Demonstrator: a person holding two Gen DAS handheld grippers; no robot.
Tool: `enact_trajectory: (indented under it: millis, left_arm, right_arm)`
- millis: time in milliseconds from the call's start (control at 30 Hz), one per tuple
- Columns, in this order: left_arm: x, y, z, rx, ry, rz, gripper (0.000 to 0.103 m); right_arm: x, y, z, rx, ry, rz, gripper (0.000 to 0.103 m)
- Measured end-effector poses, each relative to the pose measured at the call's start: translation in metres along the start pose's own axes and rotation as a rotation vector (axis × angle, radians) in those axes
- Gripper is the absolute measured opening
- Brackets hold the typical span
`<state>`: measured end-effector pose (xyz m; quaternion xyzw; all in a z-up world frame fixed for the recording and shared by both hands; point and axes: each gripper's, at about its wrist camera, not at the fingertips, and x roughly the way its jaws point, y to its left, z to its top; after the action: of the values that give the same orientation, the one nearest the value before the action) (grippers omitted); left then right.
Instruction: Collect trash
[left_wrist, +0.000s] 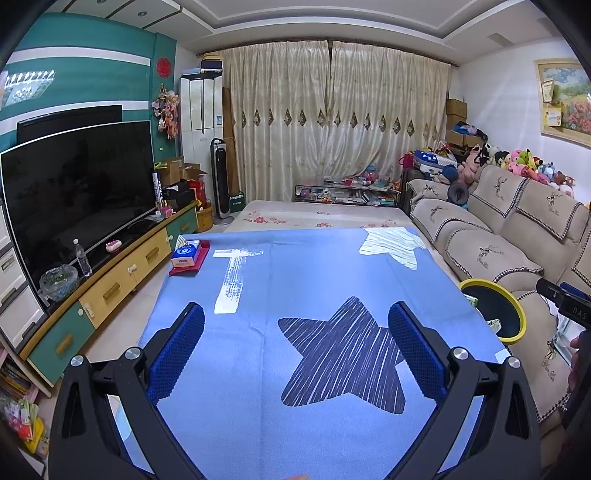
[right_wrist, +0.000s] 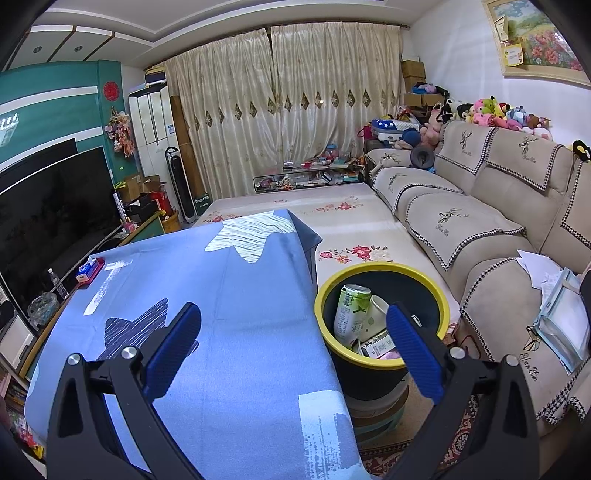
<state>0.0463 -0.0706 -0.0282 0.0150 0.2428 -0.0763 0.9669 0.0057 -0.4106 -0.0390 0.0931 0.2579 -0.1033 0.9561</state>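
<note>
Trash (right_wrist: 364, 325) is sitting in the bin (right_wrist: 436, 295) just beside the table's (right_wrist: 229, 295) right edge: can (right_wrist: 351, 308), cup (right_wrist: 376, 314), carton (right_wrist: 376, 347). I'm holding my right gripper (right_wrist: 293, 326) wide and empty, right finger over the bin; left gripper (left_wrist: 295, 330) is hanging wide and empty over the star cloth (left_wrist: 340, 354), tissue pack (left_wrist: 186, 254) sitting at far left
</note>
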Motion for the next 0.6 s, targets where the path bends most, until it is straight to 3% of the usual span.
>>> enact_trajectory:
  millis: [600]
  left_arm:
    - [0.0037,-0.0010,-0.0022,0.003,0.007,-0.009,0.098]
  right_arm:
    - [0.0049,-0.0002,-0.0038,0.001,0.007,0.003,0.096]
